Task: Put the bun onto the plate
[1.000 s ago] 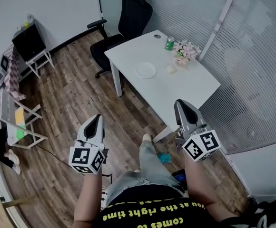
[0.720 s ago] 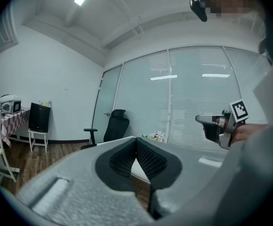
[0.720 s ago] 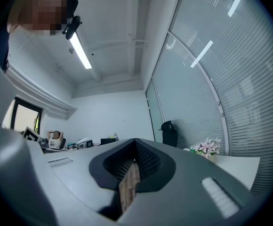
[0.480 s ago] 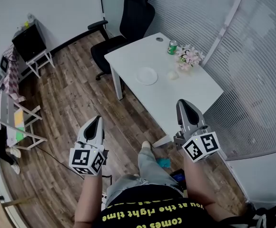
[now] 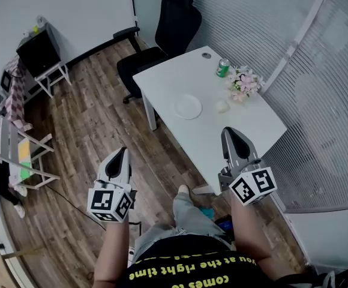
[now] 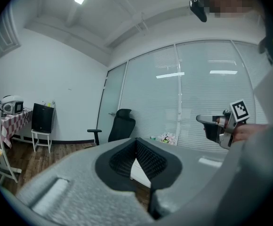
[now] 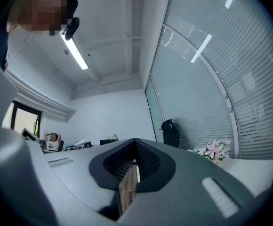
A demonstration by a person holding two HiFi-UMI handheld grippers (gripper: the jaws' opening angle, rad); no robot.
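I see left gripper and right gripper nearer the counter than before. Both sets of jaws are together and empty; bun lies near plate.

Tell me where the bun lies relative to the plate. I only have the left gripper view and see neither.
Observer: The bun lies on the white table, to the right of the plate in the head view and apart from it.
Operator: Name whatever crowds the bun.
Observer: The pink flowers stand just beyond it, and a green can stands farther back.
Operator: Report the right gripper's jaws.
Observer: The right gripper is shut, with nothing between its jaws.
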